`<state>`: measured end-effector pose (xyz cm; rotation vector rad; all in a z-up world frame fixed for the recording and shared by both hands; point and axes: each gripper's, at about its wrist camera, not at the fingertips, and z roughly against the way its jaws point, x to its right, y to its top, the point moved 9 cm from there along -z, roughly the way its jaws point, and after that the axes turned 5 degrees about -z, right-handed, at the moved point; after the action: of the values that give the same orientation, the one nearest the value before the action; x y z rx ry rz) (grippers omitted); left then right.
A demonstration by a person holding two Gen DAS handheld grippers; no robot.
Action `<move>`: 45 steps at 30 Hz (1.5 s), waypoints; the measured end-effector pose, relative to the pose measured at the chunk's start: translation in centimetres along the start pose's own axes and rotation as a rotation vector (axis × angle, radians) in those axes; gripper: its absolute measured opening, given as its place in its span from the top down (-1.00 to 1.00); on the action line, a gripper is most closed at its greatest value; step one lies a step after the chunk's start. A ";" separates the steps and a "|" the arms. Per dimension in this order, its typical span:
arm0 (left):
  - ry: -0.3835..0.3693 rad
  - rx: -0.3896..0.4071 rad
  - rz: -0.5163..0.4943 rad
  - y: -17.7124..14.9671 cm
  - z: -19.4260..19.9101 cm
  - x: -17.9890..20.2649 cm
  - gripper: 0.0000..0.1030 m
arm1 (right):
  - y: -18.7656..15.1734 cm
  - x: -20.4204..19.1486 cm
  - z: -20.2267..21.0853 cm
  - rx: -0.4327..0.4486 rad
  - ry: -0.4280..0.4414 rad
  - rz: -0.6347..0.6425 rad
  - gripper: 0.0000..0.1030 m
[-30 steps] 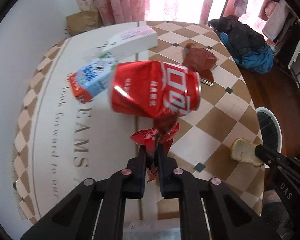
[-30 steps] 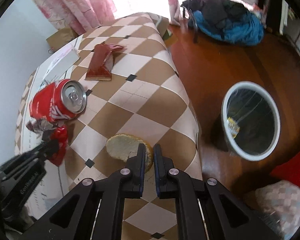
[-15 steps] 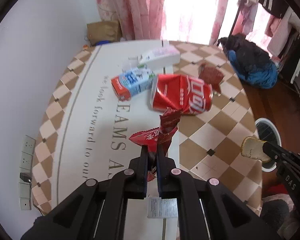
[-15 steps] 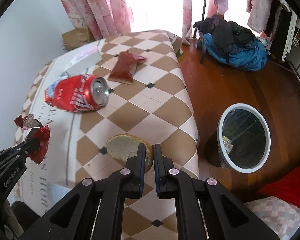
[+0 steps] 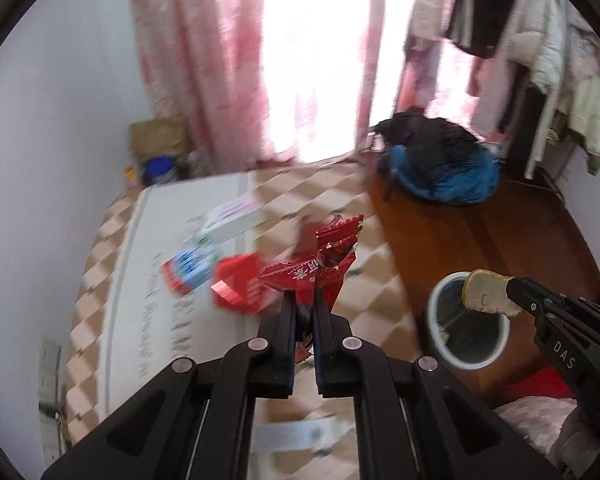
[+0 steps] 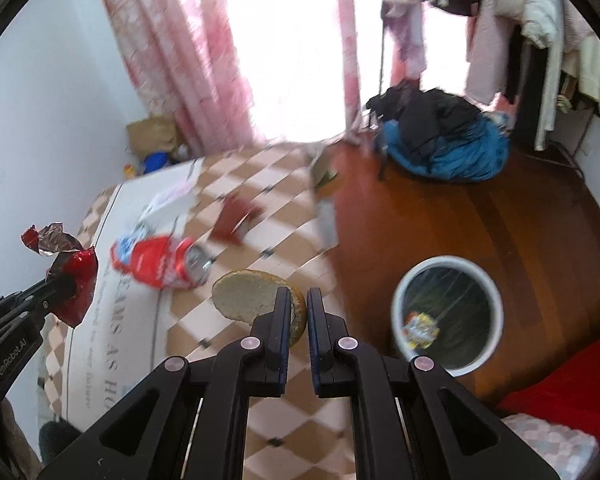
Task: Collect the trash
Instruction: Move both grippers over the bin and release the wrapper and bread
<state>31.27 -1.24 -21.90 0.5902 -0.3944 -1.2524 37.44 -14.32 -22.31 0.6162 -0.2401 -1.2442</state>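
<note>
Above checkered table (image 6: 260, 200), left hand-held gripper (image 5: 304, 300) pinches red wrapper (image 5: 320, 268).

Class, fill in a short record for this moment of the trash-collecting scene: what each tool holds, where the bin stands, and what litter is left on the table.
left tool: shut on red foil wrapper
right tool: shut on round biscuit
bin: white, on the wooden floor beside the table
left on table: crushed red can, blue-and-white carton, dark red wrapper
</note>
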 end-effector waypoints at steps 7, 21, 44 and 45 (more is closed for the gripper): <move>-0.154 -0.024 -0.100 3.7 -3.3 11.6 0.92 | 3.5 11.5 1.6 0.028 -0.109 -0.088 0.83; -0.387 -0.395 -0.201 0.3 -19.3 29.5 0.84 | -3.3 34.3 -10.6 -0.267 -0.226 -0.325 0.83; -0.211 -0.504 -0.210 -4.4 -26.5 28.9 -0.91 | -10.2 37.3 -21.4 -0.502 -0.224 -0.389 -1.00; -0.203 -0.497 -0.216 -4.3 -26.3 28.9 -0.91 | -10.2 37.3 -21.3 -0.500 -0.230 -0.391 -1.00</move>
<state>51.23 -24.60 -46.41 0.0814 -0.1758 -1.5566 51.64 -44.53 -51.13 0.0836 0.0096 -1.6813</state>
